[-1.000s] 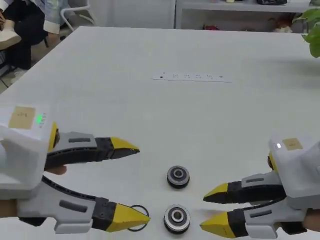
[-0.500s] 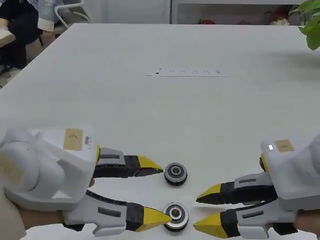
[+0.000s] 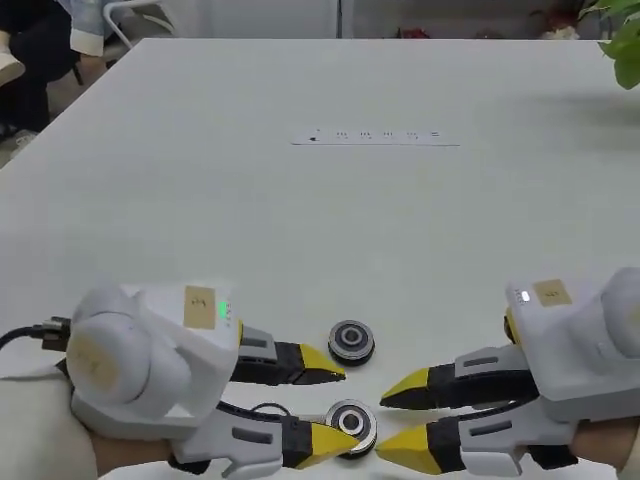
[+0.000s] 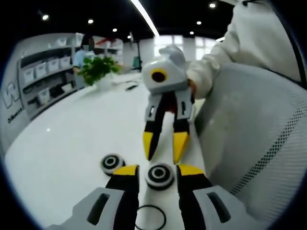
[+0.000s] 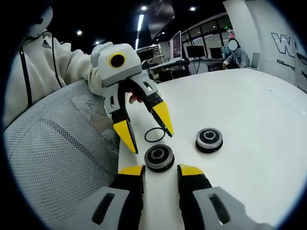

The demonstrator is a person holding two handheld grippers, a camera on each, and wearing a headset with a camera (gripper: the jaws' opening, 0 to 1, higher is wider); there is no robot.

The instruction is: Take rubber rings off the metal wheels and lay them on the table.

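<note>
Two metal wheels lie near the table's front edge: a near wheel (image 3: 352, 424) and a far wheel (image 3: 351, 340). My left gripper (image 3: 335, 408) is open, its yellow tips on either side of the near wheel (image 4: 159, 175); the far wheel (image 4: 112, 163) lies off to the side. My right gripper (image 3: 392, 417) is open and faces it from the other side, tips just short of the near wheel (image 5: 159, 158). A loose black rubber ring (image 4: 150, 217) lies flat on the table under the left gripper's jaws, behind the near wheel (image 5: 155, 134). Both wheels carry black rims.
A white power strip (image 3: 375, 136) lies mid-table. A green plant (image 3: 625, 50) stands at the back right. A mesh chair back (image 5: 53, 143) is close to the table's front edge. A seated person (image 3: 40, 40) is at the far left.
My left gripper has moved right, away from the loose ring, until its tips flank the near wheel. The right gripper has edged slightly left. The head camera has tilted.
</note>
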